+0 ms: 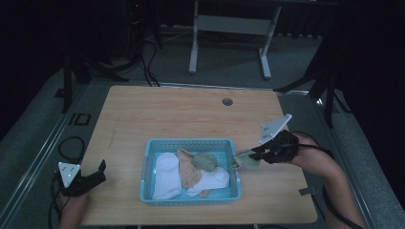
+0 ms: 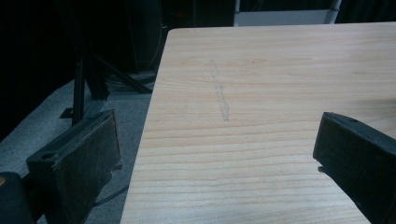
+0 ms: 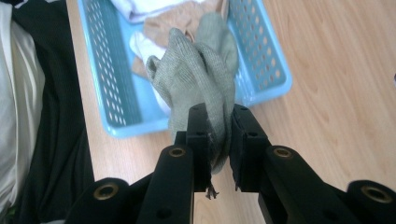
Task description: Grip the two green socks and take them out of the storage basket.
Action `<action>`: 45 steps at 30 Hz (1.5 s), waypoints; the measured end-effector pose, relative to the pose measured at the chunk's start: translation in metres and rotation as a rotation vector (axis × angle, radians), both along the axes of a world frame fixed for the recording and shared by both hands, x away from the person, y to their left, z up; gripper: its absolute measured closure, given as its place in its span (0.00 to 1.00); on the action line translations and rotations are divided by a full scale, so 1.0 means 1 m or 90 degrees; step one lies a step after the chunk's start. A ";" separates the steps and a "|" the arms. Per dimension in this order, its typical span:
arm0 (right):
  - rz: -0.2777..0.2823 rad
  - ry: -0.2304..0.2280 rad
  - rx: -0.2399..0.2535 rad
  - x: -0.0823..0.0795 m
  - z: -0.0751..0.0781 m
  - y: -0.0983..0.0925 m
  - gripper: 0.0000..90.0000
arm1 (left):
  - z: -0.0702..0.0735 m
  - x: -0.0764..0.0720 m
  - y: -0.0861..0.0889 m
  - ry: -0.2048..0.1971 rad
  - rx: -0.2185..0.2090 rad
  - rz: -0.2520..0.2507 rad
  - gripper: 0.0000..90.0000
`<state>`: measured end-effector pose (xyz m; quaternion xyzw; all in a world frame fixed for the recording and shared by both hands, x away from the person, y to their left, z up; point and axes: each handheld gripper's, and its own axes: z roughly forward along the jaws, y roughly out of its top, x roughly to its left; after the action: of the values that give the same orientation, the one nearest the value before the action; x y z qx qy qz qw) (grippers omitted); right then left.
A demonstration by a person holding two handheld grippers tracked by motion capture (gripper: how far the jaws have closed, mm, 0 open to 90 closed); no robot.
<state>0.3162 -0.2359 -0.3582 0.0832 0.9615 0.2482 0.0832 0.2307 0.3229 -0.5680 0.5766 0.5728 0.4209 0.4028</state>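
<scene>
A light blue slotted basket stands on the wooden table and holds white socks, a tan sock and a grey-green sock. My right gripper hovers just past the basket's right wall, shut on another grey-green sock. In the right gripper view that sock bulges out ahead of the pinching jaws of the right gripper, over the basket. My left gripper rests at the table's front left edge, open with nothing between the jaws.
A round cable hole sits near the table's far edge. Behind the table stands a white desk frame; cables lie on the floor at the left. The person's dark and white clothing lies close to the basket in the right gripper view.
</scene>
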 end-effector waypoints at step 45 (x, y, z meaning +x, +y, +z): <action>-0.149 0.138 -0.018 0.005 -0.149 -0.069 0.87 | 0.000 0.000 0.000 0.000 -0.001 -0.001 0.00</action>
<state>0.3214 -0.3047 -0.5070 0.2194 0.9520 0.2132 0.0087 0.2306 0.3229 -0.5681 0.5767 0.5727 0.4202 0.4035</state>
